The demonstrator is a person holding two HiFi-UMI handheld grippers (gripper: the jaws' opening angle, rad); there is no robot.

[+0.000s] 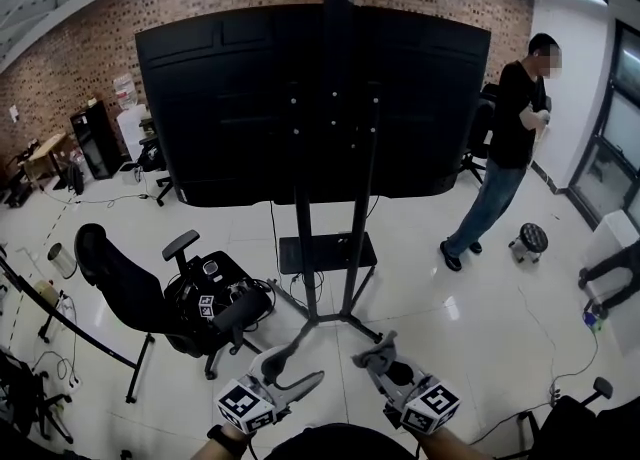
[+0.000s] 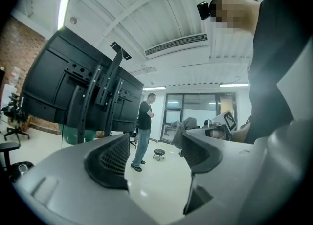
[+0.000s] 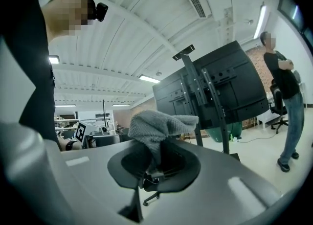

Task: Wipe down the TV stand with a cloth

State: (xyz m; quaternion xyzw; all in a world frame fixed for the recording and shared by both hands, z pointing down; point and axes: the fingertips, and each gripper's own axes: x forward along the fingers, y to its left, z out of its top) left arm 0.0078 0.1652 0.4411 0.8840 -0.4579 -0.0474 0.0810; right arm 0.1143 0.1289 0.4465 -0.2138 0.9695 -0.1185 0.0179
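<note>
Our right tool (image 3: 154, 163) is closed on the grey cloth (image 3: 159, 123). One fold is pinched between the jaws, and the rest stands up above them in a loose bunch. Our left tool (image 2: 156, 153) has its jaws apart with nothing between them; through the gap we see only the white floor (image 2: 161, 185). In the head view both tools, left (image 1: 290, 370) and right (image 1: 375, 356), are low and close to our body, side by side, pointing forward.

Beyond them stands the TV stand (image 1: 303, 238), with two dark uprights and a small shelf (image 1: 327, 251). It carries a big black screen (image 1: 230, 98), seen from the back. The stand is near but apart from both tools, and the cloth touches no part of it. At the left is a black chair (image 1: 130, 293). Farther off at the right a person (image 1: 505, 148) stands beside a small round stool (image 1: 533, 238).

We judge that the wiping has not begun and that the step in hand is the approach, with the cloth ready. The next move calls for bringing the right tool forward to the shelf or an upright. The loose part of the cloth, not the jaw tips, should be laid on the surface.
</note>
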